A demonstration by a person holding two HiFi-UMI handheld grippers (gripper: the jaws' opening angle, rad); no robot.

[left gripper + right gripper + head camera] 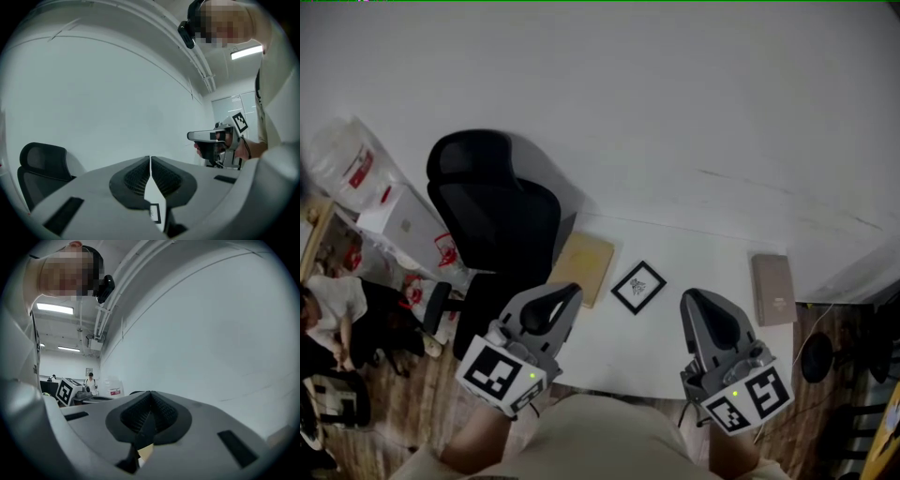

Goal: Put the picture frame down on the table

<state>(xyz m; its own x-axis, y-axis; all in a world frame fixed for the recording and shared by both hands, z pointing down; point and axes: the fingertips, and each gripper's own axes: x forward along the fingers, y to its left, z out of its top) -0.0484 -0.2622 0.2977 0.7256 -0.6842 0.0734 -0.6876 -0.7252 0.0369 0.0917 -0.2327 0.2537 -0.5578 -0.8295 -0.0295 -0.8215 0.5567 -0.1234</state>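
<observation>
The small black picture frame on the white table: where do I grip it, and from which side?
I'd take the small black square picture frame across two opposite black rails, coming straight down from above. It lies flat on the white table, so no edge is lifted for a level approach, and it sits turned like a diamond, so roll the wrist to match its sides.

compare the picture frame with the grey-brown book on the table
The picture frame is black-edged with a white centre; the book is plain grey-brown. The frame is smaller and sits cornerwise mid-table; the book is larger, lying straight near the right edge. Both lie flat on the white table.
</observation>
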